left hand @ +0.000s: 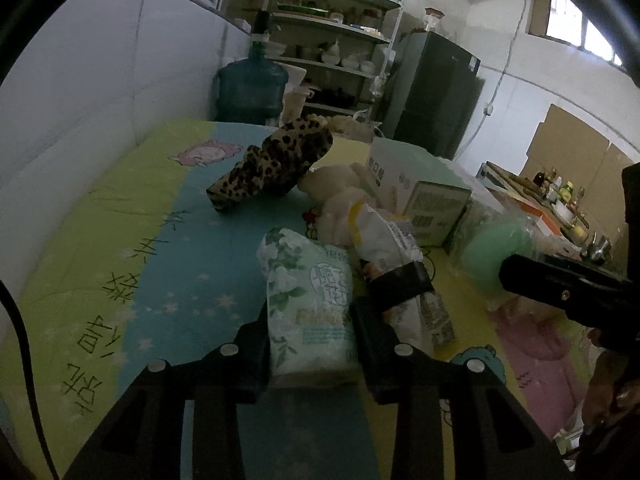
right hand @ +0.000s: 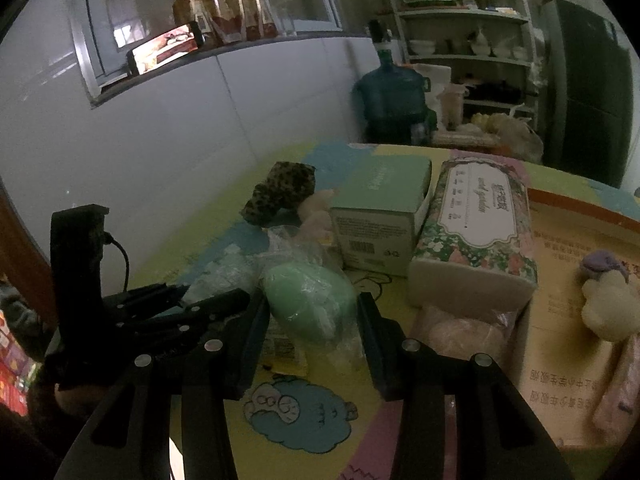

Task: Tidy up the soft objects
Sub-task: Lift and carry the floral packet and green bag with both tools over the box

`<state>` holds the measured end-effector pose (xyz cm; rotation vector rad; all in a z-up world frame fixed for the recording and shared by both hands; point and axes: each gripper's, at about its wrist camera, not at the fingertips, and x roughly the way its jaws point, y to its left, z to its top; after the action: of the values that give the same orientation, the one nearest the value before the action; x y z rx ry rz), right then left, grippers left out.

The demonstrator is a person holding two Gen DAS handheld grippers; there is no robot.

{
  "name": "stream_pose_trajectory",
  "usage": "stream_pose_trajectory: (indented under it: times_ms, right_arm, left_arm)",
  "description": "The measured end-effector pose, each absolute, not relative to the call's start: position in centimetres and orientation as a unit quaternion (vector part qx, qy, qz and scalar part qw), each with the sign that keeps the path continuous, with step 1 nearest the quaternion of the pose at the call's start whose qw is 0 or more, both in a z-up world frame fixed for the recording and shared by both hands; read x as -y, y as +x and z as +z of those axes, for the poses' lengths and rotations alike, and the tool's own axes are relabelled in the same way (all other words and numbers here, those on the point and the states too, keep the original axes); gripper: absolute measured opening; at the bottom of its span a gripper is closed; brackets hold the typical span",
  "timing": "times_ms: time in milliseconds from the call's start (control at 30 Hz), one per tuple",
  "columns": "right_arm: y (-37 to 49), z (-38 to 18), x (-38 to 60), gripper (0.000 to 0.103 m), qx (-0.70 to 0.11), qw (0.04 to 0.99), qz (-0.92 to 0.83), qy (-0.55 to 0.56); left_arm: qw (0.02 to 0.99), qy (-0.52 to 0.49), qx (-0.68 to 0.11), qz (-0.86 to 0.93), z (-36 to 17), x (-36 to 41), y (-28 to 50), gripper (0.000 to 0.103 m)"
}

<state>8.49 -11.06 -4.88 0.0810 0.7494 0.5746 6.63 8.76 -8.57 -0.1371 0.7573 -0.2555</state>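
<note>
My left gripper (left hand: 310,316) is clamped on a floral tissue pack (left hand: 308,300), both fingers pressed against its sides above the cartoon-print mat (left hand: 120,220). Just right of the pack lies a white plastic bag (left hand: 392,240), with a cream plush toy (left hand: 340,196) beyond it. A leopard-print slipper (left hand: 276,160) leans tilted against the plush.

My right gripper (right hand: 312,320) brackets a green soft item in clear wrap (right hand: 308,300); I cannot tell whether its fingers grip it. Behind stand a green box (right hand: 380,216) and a flowered tissue package (right hand: 476,232), side by side. A cardboard box (right hand: 560,288) at right holds a plush doll (right hand: 608,304).
</note>
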Motion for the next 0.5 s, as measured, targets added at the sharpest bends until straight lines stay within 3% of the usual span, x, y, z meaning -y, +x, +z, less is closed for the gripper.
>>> stream_pose_trajectory:
  times_ms: [500]
  right_arm:
    - [7.9,-4.3,11.1,0.046,-0.353,0.892,0.279,0.037]
  left_arm:
    - [0.926,-0.069,-0.350,-0.125,-7.1,-8.9,5.5,0.036]
